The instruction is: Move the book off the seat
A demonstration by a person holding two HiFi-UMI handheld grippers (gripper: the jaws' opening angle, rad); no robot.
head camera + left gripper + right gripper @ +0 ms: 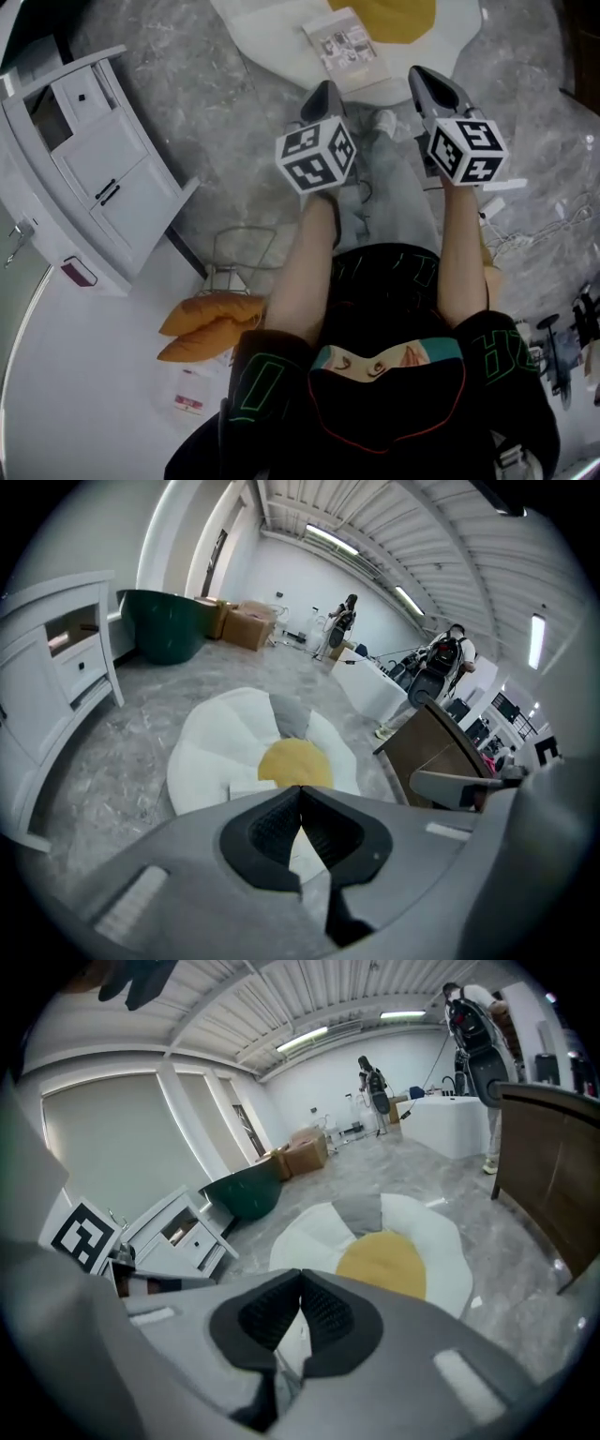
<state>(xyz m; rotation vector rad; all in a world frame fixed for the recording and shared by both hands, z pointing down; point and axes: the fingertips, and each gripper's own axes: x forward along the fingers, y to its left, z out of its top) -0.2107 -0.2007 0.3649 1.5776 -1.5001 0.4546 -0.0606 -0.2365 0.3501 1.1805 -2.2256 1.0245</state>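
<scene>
Book (343, 45) lies flat on the white cushion seat (267, 37), beside its yellow centre. Looks thin, light and floppy, so I'd pinch the near edge. Left gripper (324, 92) and right gripper (429, 80): jaws closed, empty.

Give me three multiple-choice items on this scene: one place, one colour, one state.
1. Where does the book lie? A) on the seat's white edge B) inside a drawer C) on the bare floor
2. What colour is the seat's middle? A) green B) yellow C) red
3. How does the left gripper stand? A) wide open B) shut on the book C) shut, empty
Answers: 1 A, it rests on the seat's white edge; 2 B, a yellow disc shows; 3 C, its jaws meet on nothing.
</scene>
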